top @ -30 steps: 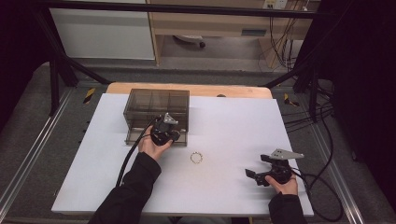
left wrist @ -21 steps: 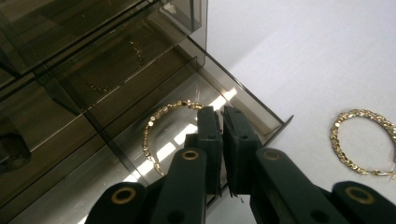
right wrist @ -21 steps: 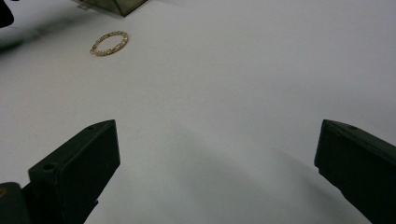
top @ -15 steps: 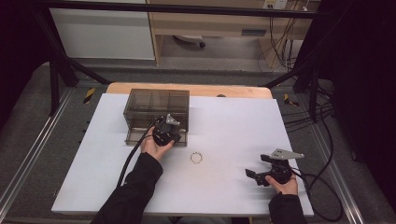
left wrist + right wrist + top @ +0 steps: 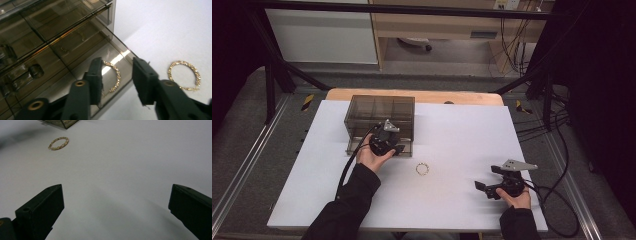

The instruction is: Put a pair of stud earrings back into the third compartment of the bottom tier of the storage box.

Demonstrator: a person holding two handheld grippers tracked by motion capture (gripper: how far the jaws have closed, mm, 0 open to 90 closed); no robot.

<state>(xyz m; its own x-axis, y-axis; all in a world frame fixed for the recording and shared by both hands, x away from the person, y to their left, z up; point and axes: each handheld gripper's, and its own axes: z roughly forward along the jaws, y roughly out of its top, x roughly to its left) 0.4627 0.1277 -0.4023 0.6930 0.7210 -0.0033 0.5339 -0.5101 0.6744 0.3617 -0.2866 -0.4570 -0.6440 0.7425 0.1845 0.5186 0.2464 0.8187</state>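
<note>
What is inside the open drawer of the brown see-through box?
A gold bracelet lies in the pulled-out drawer of the box. The left gripper's finger covers part of it. The other drawers look dim.

The smoked organiser box (image 5: 379, 116) stands near the table's (image 5: 462, 125) far left corner, blocking that stretch; its pulled-out drawer (image 5: 100, 75) juts toward the near edge. One gold bracelet (image 5: 422, 169) lies mid-table, a low obstacle. From there to the right edge and along the near edge the white surface lies bare, open passage for either tool.
</note>
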